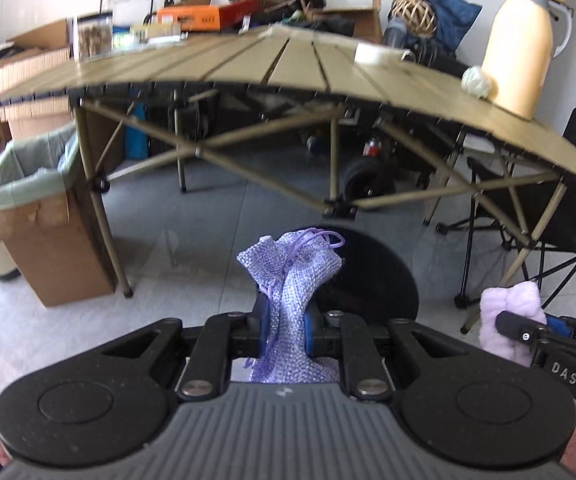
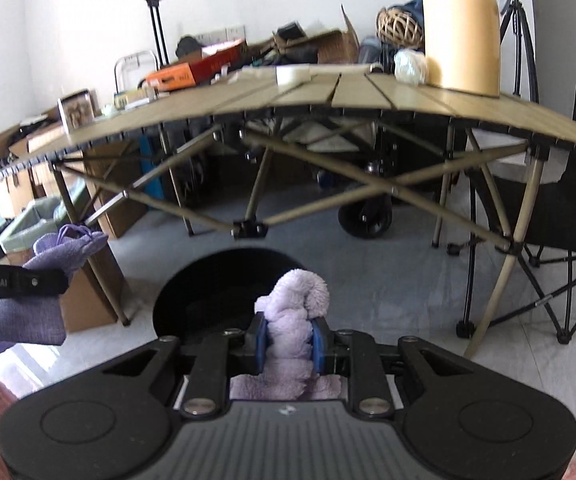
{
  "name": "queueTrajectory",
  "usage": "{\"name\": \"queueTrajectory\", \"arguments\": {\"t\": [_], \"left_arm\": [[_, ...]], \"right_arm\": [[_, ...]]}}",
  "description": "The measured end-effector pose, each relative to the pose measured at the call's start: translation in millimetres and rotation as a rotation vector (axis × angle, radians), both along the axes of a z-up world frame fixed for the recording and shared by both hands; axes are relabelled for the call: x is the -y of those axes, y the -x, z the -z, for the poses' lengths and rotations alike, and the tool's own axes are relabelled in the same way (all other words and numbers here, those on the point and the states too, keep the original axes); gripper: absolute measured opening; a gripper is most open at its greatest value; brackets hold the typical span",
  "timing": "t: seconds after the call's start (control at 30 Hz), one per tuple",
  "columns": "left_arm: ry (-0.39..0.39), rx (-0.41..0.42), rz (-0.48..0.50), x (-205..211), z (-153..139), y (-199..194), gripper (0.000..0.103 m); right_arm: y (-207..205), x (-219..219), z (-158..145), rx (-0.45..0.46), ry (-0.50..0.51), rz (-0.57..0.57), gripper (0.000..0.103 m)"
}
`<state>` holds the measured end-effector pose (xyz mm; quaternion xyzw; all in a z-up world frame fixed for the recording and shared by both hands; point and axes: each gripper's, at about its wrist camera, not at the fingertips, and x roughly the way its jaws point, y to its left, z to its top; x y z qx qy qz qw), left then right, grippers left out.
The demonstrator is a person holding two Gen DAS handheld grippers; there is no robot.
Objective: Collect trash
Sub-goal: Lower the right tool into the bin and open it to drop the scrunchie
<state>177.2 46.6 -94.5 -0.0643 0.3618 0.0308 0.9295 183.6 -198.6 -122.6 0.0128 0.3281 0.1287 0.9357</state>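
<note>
My left gripper (image 1: pixel 285 330) is shut on a purple woven drawstring pouch (image 1: pixel 292 276), held over the floor in front of the folding table (image 1: pixel 247 68). My right gripper (image 2: pixel 288 344) is shut on a fluffy lilac cloth (image 2: pixel 294 312). The pouch also shows at the left of the right wrist view (image 2: pixel 47 280), and the lilac cloth at the right of the left wrist view (image 1: pixel 508 316). A cardboard box lined with a green bag (image 1: pixel 27 184) stands on the floor left of the table; it also shows in the right wrist view (image 2: pixel 35 220). A crumpled pale wad (image 1: pixel 476 82) lies on the table next to a cream jug (image 1: pixel 524 44).
A round black object (image 2: pixel 223 292) sits on the floor just ahead of both grippers. A folding chair (image 2: pixel 560 216) stands at the right. A white block (image 1: pixel 376 54), boxes and clutter (image 1: pixel 207 16) lie on the table's far side. Table legs (image 1: pixel 103 216) cross underneath.
</note>
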Motion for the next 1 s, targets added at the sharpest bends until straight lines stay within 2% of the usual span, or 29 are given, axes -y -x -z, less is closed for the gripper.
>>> {"name": "queueTrajectory", "arguments": {"t": [0.3,0.53,1.0], "left_arm": [[0.052,-0.077,-0.041,-22,27,-7,0.016],[0.078,-0.114,-0.080,-38,36,-17,0.016],[0.102,-0.132,-0.123,-54,45,-41,0.016]], "right_arm": [[-10,-6,20,-0.087,0.031,0.008,0.021],[-23,-18,28,-0.133,0.030,-0.006,0.021],[-67,-50,30,-0.164,-0.004,-0.008,0.021]]}}
